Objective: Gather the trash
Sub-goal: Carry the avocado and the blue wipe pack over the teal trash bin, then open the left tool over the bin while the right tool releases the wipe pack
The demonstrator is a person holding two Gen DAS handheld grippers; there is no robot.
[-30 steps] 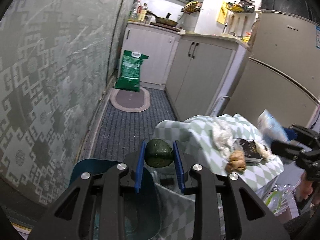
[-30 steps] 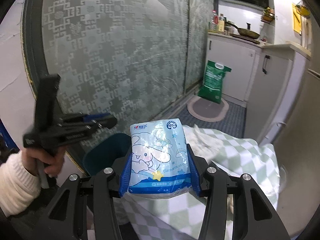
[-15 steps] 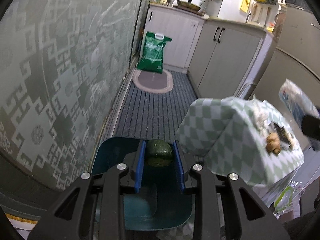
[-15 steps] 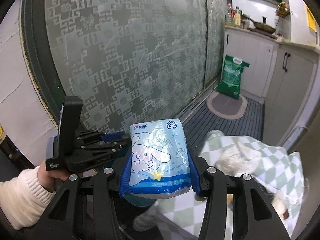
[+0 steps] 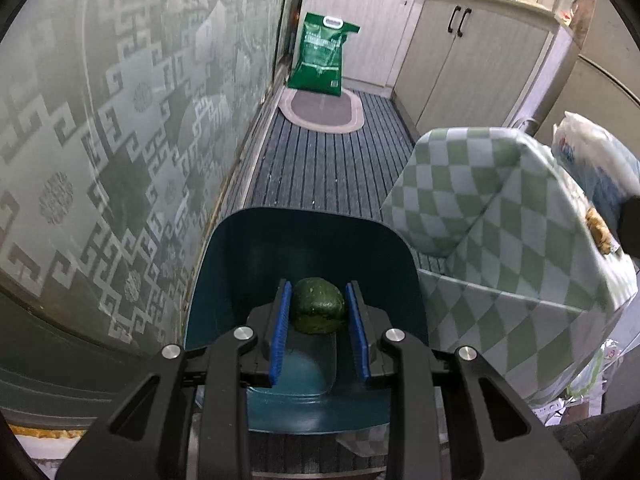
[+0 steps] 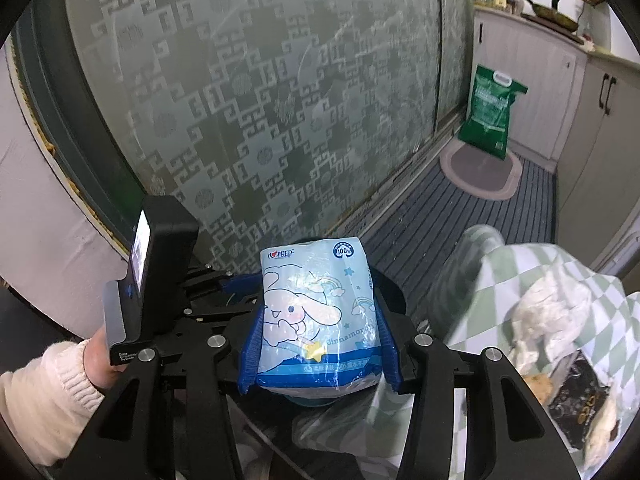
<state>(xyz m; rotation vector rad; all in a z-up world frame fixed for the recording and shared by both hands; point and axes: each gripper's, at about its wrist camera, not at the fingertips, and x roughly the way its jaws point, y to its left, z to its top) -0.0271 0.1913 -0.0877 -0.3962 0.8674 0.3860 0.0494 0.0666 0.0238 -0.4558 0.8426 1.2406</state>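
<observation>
My left gripper (image 5: 319, 308) is shut on a dark green avocado-like lump (image 5: 318, 311) and holds it over the open teal trash bin (image 5: 256, 248) on the floor. My right gripper (image 6: 318, 320) is shut on a blue-and-white tissue pack (image 6: 316, 312) with a cartoon print, just right of the left gripper's body (image 6: 160, 280) and over the bin, which the pack mostly hides. The pack also shows at the right edge of the left wrist view (image 5: 592, 164).
A table with a green checked cloth (image 5: 500, 216) stands right of the bin, with crumpled tissue (image 6: 548, 312), a dark wrapper (image 6: 580, 400) and a food scrap (image 5: 598, 230) on it. A patterned glass door (image 5: 120, 120) is left. A green bag (image 5: 322, 58) and mat (image 5: 322, 110) lie farther down the floor.
My left gripper has moved with the green lump from beside the table down over the bin. My right gripper has carried the tissue pack left and down, close to the left gripper.
</observation>
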